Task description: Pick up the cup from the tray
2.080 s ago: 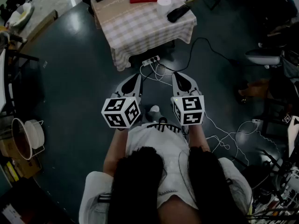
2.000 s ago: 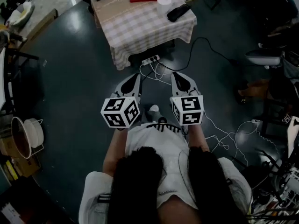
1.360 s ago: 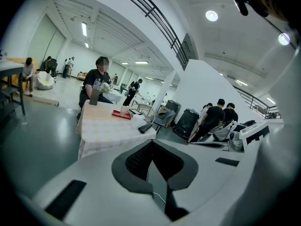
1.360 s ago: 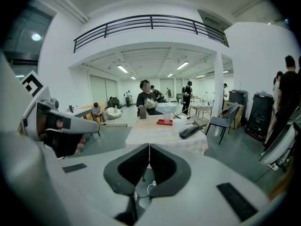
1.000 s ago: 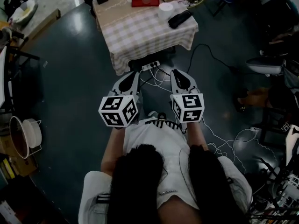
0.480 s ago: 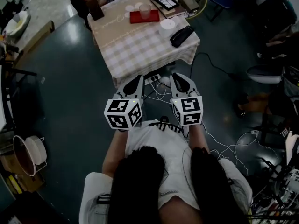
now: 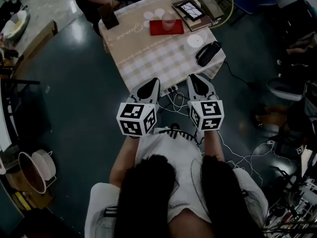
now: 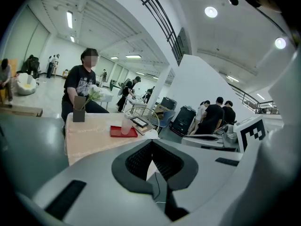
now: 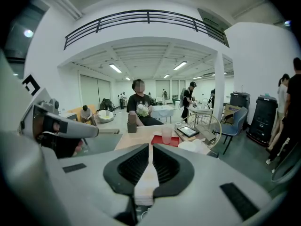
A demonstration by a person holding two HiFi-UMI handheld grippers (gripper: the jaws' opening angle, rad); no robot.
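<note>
Checked-cloth table (image 7: 163,63) set on dark glossy floor (image 7: 74,93), cup (image 7: 169,20) seated on red tray (image 7: 158,29) near far edge, left gripper (image 7: 152,82) and right gripper (image 7: 194,78) both closed, nothing clamped.

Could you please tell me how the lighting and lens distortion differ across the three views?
Head view: dim and underexposed, the floor nearly black, though the cup on its red tray is legible. Left gripper view: strong fisheye bending, black corners, glaring ceiling lights. Right gripper view: the same fisheye curve, an evenly bright hall, the cup small but fairly sharp.
</note>
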